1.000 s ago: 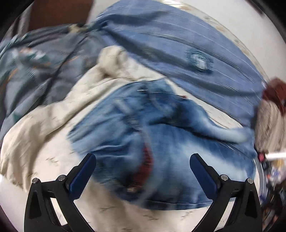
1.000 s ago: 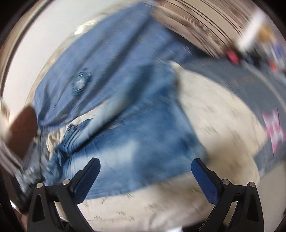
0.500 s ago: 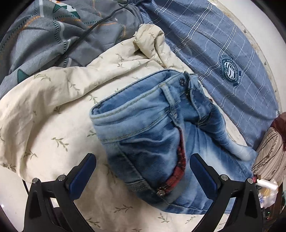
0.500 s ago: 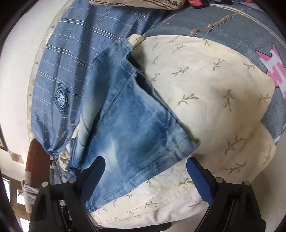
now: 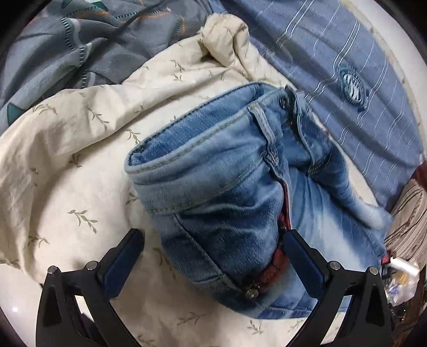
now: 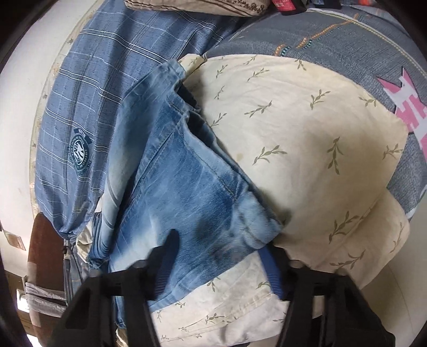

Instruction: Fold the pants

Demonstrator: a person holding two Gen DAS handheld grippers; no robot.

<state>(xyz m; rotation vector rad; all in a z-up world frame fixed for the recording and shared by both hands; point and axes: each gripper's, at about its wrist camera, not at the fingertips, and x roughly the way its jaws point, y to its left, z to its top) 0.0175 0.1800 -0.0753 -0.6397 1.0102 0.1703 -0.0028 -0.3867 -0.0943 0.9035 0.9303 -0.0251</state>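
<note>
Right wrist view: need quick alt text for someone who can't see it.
The right claw has just been closing around the hem end of faded blue denim pants, which lie on a cream leaf-print quilt. A blue plaid cloth with a round crest lies beyond the pants.

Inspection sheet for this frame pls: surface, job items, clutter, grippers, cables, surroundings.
Surface: cream leaf-print sheet, rumpled.
Job's things: jeans lying on it, waistband end in the left view, leg hems in the right.
Clutter: blue plaid cloth; grey patterned quilt.
Grippers: left gripper open around the waistband end; right gripper has just been closing on the leg hems.
Cables: black cable on the quilt.
Surroundings: white wall.
</note>
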